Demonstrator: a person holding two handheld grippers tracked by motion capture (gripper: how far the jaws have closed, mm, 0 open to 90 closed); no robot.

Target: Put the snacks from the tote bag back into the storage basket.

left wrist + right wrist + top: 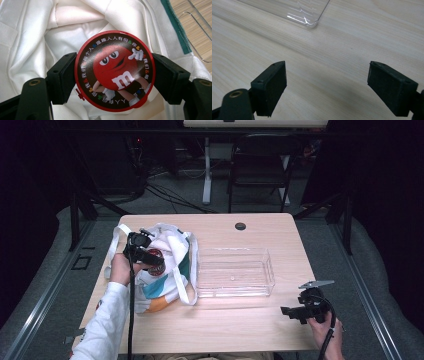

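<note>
A round red candy tin (115, 70) with a cartoon character on its lid is held over the open mouth of a white tote bag (32, 32). My left gripper (114, 75) is shut on it, one black pad pressing each side. From above, the left gripper (152, 257) and the tin (157, 255) hover over the bag (167, 277) at the table's left. My right gripper (286, 310) rests low over the bare wood near the front right. Its jaws stand wide apart in the right gripper view (327, 87), with nothing between them.
A clear plastic tray (272, 270) lies in the middle of the wooden table (240, 325), and its corner (310, 22) shows ahead of the right gripper. A dark round grommet (240, 226) sits near the far edge. A chair (260, 165) stands beyond the table.
</note>
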